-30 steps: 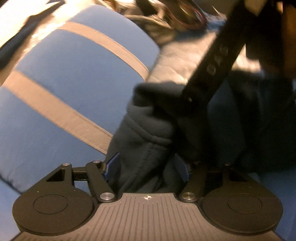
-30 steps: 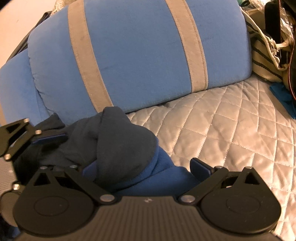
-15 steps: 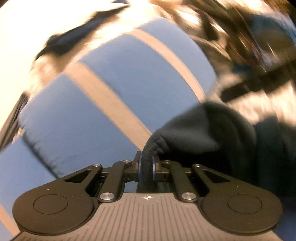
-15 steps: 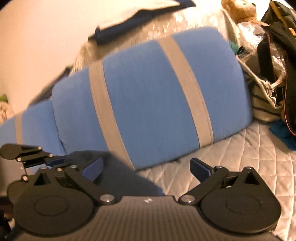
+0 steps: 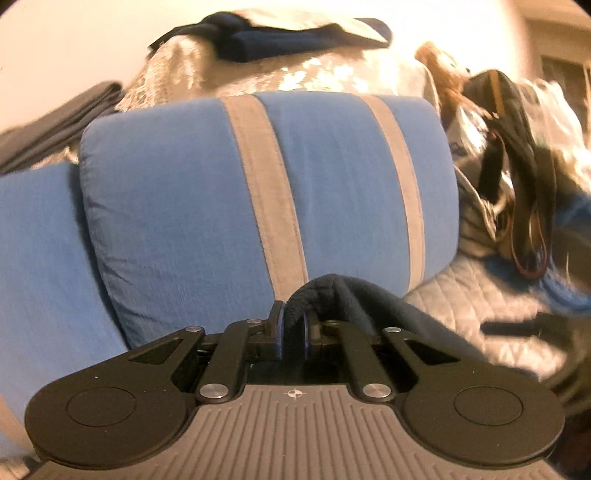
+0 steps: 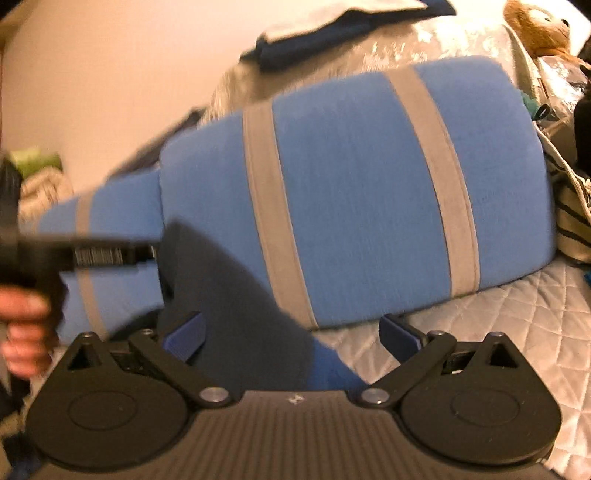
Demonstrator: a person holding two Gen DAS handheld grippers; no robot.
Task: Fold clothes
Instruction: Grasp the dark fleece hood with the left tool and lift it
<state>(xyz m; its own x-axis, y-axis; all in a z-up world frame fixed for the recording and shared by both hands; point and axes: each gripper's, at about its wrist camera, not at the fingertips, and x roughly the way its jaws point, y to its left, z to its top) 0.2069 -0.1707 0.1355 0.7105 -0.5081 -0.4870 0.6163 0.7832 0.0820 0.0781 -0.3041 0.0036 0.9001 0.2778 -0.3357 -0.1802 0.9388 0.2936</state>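
One garment, two grippers, two blue pillows in view. My left gripper (image 5: 291,334) is pinched tight on a thick rolled edge of the dark navy fleece garment (image 5: 354,299) — the soft, nubbly cloth rises in a hump just past my fingertips and drapes away to their right. My right gripper (image 6: 291,332) stands spread wide, its blue-padded fingers (image 6: 184,332) well apart and clamping nothing; the same fleece (image 6: 229,295) hangs as a dark peaked sheet between them, nearer the left finger, with a brighter blue panel at its lower part. To the left of those fingers I see my other hand (image 6: 22,325) around the black handle of the left tool.

Beyond both sets of fingertips lies a plump blue pillow (image 5: 258,195), rounded like a bolster, crossed by two grey fabric bands; a second blue pillow (image 5: 37,258) sits to its left. Under and right of my fingers stretches a pale quilt (image 6: 517,314) stitched in diamonds. Farther off, one brown plush toy (image 6: 535,26) rests on a shiny crinkled silver cover (image 5: 295,77).
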